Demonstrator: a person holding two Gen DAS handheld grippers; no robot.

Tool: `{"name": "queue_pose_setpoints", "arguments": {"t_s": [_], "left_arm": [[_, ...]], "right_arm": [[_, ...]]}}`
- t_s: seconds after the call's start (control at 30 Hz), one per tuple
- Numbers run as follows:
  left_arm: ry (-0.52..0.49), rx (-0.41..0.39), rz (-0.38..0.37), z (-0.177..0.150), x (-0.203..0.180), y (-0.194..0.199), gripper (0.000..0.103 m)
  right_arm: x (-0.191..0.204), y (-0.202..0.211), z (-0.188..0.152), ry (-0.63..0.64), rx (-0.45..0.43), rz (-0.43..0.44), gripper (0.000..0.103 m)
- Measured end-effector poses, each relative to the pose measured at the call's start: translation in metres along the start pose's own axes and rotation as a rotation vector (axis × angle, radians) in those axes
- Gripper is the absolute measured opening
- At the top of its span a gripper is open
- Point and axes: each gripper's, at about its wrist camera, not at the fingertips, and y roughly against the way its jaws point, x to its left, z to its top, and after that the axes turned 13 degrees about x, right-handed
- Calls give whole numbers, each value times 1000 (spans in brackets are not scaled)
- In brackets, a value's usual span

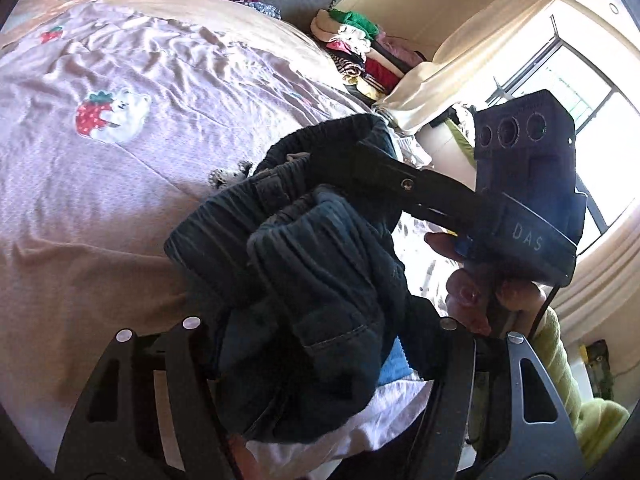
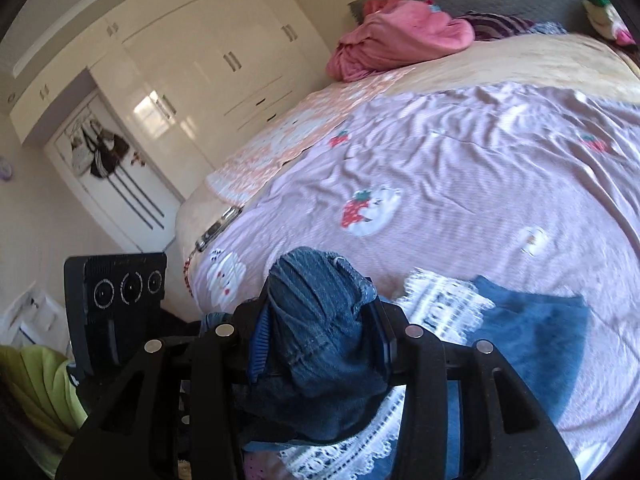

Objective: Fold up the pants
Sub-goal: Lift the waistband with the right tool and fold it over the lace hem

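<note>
The pants hang bunched in the air above the bed, at six o'clock in both views. The right gripper is clamped on a thick wad of denim; the left gripper also seems closed on the cloth. Such a thick wad may slip out, and the legs could drop twisted onto the blue cloth and lace below, which spoils the fold.
</note>
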Motion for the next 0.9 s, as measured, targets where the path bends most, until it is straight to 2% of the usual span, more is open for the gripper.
{"name": "queue_pose_setpoints", "arguments": {"t_s": [0.07, 0.23, 0.27, 0.33, 0.37, 0.47, 0.63, 0.7, 0.8, 0.87, 0.9], "left_arm": [[8, 9, 1, 1, -1, -7, 57], [60, 16, -21, 4, 3, -16, 57], [61, 17, -19, 3, 2, -17, 58], [47, 17, -23, 3, -3, -18, 68], [32, 15, -40, 2, -7, -18, 75], [-5, 18, -125, -4, -20, -20, 80], [-87, 131, -157, -21, -38, -45, 81], [-110, 159, -145, -29, -42, -51, 81], [-102, 155, -161, -30, -37, -46, 81], [-96, 118, -178, -29, -35, -29, 81], [-108, 83, -162, -28, -34, -17, 81]], "right_arm": [[-10, 5, -8, -38, -13, -3, 50], [-29, 19, -27, -118, -62, 21, 65], [-34, 22, -31, -141, -70, 16, 66], [-41, 27, -38, -173, -80, 8, 69], [-45, 30, -43, -191, -87, 1, 71], [-54, 37, -54, -234, -94, -8, 74], [-63, 49, -71, -283, -105, -60, 79], [-65, 51, -75, -301, -97, -82, 80], [-62, 50, -79, -298, -78, -98, 81], [-58, 47, -80, -288, -61, -95, 82], [-56, 44, -79, -281, -48, -93, 82]]}}
